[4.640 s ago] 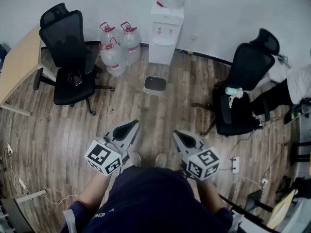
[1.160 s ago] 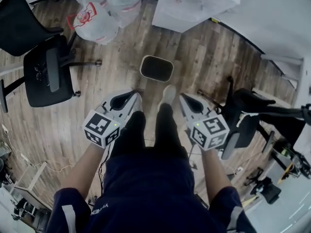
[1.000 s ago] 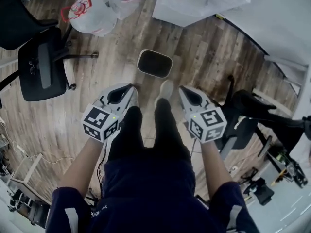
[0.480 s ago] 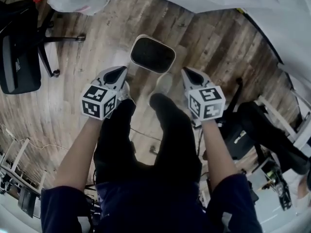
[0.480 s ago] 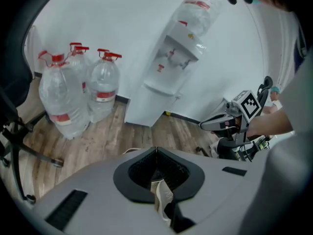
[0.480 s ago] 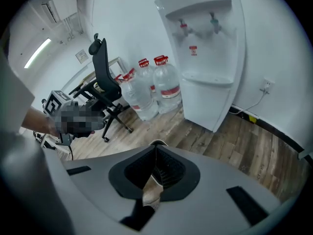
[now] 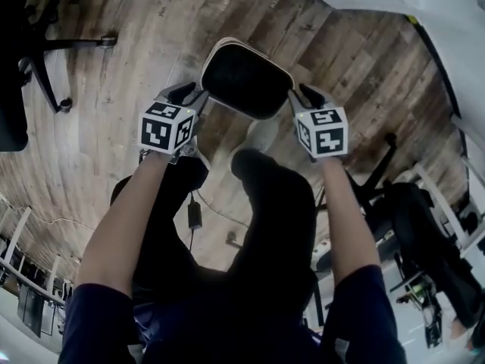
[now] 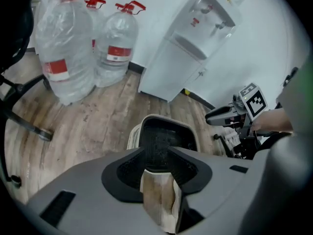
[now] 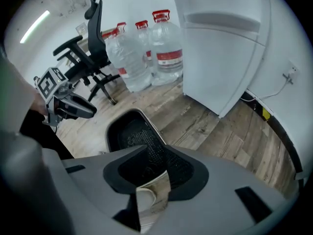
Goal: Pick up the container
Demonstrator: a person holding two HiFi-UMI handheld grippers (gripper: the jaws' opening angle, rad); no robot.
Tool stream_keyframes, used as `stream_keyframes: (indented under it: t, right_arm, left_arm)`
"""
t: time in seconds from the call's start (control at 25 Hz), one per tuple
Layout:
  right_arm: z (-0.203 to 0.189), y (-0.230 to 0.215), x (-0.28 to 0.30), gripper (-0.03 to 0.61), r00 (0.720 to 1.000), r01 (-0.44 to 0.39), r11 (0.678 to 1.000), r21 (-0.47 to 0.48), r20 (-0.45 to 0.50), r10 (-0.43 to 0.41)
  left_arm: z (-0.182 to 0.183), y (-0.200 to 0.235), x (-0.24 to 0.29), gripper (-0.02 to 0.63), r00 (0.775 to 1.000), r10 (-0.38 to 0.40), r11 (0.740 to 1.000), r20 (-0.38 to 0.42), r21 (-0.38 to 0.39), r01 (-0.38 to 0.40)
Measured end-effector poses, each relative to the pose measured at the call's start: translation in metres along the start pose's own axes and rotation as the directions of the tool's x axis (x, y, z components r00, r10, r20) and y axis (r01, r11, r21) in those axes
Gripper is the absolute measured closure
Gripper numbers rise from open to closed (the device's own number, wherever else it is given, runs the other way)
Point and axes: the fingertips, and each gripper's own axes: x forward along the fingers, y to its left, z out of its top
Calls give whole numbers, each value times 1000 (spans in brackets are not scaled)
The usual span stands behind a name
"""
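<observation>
container (image 7: 246, 78) stands on floor (image 7: 114, 89) | left gripper (image 7: 189, 95) at container's left rim, right gripper (image 7: 307, 95) at its right rim, apparently flanking for a two-sided lift | both claws released, gripping nothing

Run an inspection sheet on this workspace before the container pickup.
Surface: wooden plank floor; the container stands on it.
Job's things: cream-rimmed, dark mesh-lined container, upright, looks empty.
Clutter: only the person's white shoe, just behind the container.
Grippers: left gripper at the container's left rim, right gripper at its right rim; both with jaws apart, closed on nothing.
Cables: thin dark cable on the floor by the person's legs.
Surroundings: white water dispenser, clear water jugs with red caps, black office chair.
</observation>
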Motion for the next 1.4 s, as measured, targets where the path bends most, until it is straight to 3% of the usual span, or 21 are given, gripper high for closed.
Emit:
stream_keyframes:
  t: [0.24,0.64,0.8,1.08,1.4]
  right_arm:
    - [-31,-22,70,413,996,16,997,-72,-92,-23]
    - [-51,-30,120,420,986,12,987,-158,-160,-37]
    - [-51,-26,127,491,981,20,976,-215,-183,-61]
    - [-50,-22,124,512,976,33,975,-219,-204,-79]
    - [-24,-13,65,512,980,63,978,-197,-176,-98]
  left_arm:
    - [-35,31,54,367,997,53,993,-53,-102,-58]
    - [-58,39,105,385,997,10,970,-78,-241,-28]
    - [-54,38,113,439,994,8,971,-111,-236,-35]
    - [-55,40,109,477,984,48,971,-172,-224,-87]
    - [-18,19,53,482,987,62,981,-151,-175,-88]
